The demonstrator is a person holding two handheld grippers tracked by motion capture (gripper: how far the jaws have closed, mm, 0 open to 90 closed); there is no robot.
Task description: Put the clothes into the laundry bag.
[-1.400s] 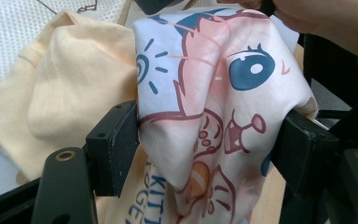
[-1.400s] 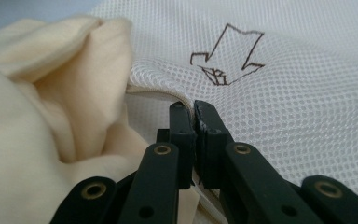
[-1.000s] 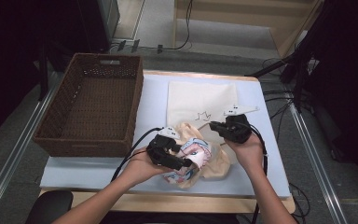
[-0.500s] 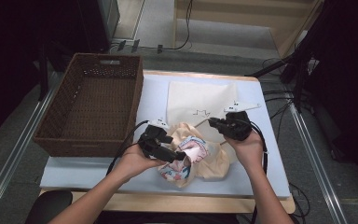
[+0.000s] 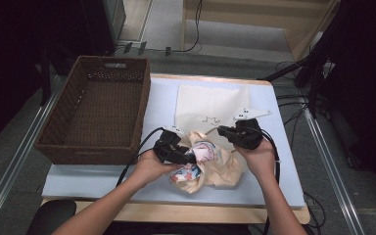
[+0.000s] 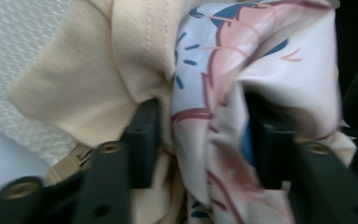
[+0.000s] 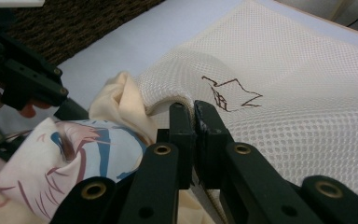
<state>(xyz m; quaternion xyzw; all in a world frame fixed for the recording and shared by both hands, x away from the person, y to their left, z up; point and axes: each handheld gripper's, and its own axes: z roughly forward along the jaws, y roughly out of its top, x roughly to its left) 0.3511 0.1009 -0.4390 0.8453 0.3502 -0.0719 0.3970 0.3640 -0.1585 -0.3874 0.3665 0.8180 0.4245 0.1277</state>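
Cream shirt (image 5: 210,164) nearer mesh bag (image 5: 210,105) vs. before

Both forearms reach in, the left gripper (image 5: 188,157) clamped, the right gripper (image 5: 223,131) pinched closed.

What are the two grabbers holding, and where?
The left gripper pinches the printed shirt at a bunched fold. The right gripper pinches the mesh bag at its edge.

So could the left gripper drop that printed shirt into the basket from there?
Probably yes: the left gripper is shut on the shirt, and the basket stands open just beside it, with nothing between them.
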